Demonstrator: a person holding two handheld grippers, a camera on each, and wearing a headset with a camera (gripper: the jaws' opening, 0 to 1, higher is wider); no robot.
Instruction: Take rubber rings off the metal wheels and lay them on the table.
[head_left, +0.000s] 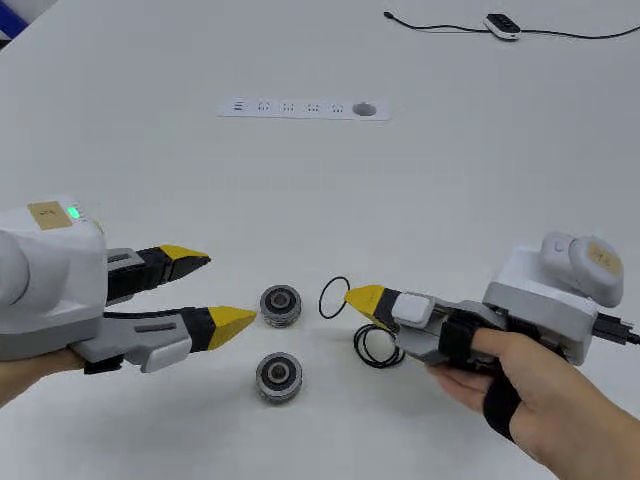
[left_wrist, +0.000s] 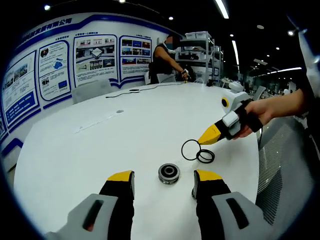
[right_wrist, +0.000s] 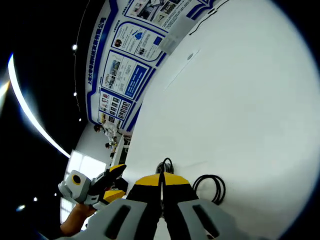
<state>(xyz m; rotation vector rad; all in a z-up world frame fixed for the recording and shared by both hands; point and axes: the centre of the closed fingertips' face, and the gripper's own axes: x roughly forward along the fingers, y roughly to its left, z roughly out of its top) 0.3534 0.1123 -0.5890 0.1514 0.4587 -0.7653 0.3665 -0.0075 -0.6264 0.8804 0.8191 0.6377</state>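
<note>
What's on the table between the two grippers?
In the head view, a metal wheel sits between the left gripper and the right gripper, which pinches a rubber ring.

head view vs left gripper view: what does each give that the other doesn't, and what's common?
Head view: green light on the body of the left claw, and the near wheel whole. Left gripper view: wall posters, a standing person, shelving. Both: left claw open, far wheel, right claw shut on a rubber ring, loose rings on the table.
</note>
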